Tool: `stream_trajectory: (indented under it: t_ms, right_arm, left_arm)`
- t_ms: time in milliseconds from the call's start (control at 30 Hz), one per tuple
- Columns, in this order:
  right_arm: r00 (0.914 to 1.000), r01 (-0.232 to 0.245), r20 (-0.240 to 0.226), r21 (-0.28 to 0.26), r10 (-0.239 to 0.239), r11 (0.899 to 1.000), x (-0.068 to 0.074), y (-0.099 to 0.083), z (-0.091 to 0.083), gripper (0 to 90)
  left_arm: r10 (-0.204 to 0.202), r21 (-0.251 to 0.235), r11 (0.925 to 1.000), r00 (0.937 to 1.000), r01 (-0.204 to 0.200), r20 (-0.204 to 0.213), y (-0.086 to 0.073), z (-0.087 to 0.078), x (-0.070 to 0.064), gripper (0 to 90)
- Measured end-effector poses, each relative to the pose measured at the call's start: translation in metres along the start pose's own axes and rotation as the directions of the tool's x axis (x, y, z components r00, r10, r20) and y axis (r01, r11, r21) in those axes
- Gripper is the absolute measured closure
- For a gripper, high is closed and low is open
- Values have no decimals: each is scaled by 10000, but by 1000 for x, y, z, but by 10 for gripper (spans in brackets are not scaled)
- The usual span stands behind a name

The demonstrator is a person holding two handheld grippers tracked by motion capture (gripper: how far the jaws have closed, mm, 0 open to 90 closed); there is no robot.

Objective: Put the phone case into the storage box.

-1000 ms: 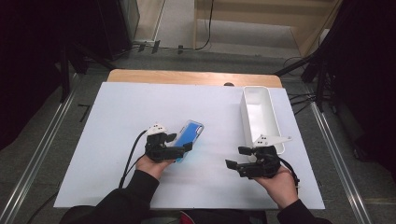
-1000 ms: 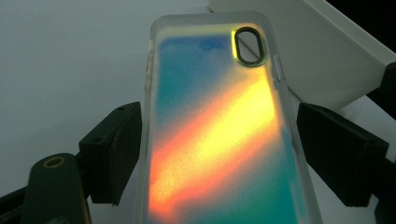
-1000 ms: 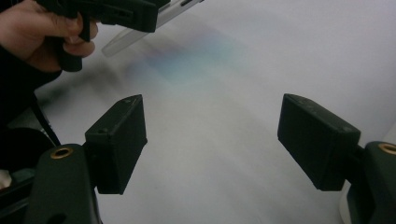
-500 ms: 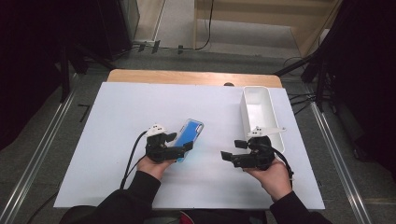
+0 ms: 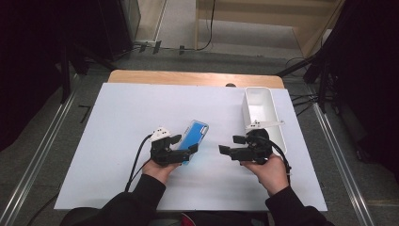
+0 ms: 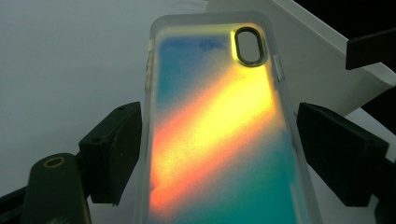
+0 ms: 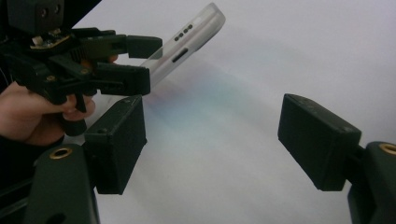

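A phone case (image 5: 196, 132) with an iridescent blue, orange and yellow back (image 6: 210, 116) is tilted up off the white table, its far end raised (image 7: 189, 37). My left gripper (image 5: 184, 144) is shut on its near end, one jaw against each long edge (image 6: 219, 154). My right gripper (image 5: 230, 144) is open with nothing between its jaws (image 7: 212, 140). It points left at the left gripper (image 7: 140, 63) and the case, a short way off.
A white rectangular bin (image 5: 261, 106) stands at the right of the white tabletop (image 5: 117, 122), just behind my right hand. A wooden strip (image 5: 188, 77) edges the table's far side. Cables and dark stands lie on the floor beyond.
My right gripper has moved left, from beside the bin toward the case. The left gripper and the case have barely moved.
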State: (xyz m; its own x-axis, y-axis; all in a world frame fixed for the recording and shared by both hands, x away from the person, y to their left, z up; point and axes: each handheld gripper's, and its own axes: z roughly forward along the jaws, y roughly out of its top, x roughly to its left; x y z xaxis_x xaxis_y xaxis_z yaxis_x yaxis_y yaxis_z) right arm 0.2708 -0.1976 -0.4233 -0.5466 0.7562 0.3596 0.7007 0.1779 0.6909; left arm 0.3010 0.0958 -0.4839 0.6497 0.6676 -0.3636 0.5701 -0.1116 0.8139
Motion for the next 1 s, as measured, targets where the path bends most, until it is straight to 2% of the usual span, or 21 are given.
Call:
stream_trajectory:
  t_ms: [233, 267, 533, 633, 1000]
  right_arm:
    - [9997, -222, -112, -105, 220, 9997, 2, 8, 3, 224]
    - [9997, -222, -93, -71, 221, 9997, 2, 11, 4, 224]
    - [9988, -466, -168, -106, 465, 9989, 3, 20, 9, 228]
    - [9995, -314, -37, -212, 313, 9993, 3, 24, 11, 230]
    - [9966, -763, -315, -168, 758, 9969, 1, 39, 19, 241]
  left_arm:
    - [-89, -73, 9999, 10000, 89, -18, -1, 2, 0, 166]
    - [-176, -172, 9997, 9998, 177, 75, -2, 1, 0, 166]
    - [-114, -281, 9995, 9999, 113, -25, -3, 2, 0, 166]
    - [-87, -371, 9993, 9999, 90, 70, -4, 2, -1, 166]
    - [-92, -526, 9986, 9999, 97, 111, -5, 3, -1, 166]
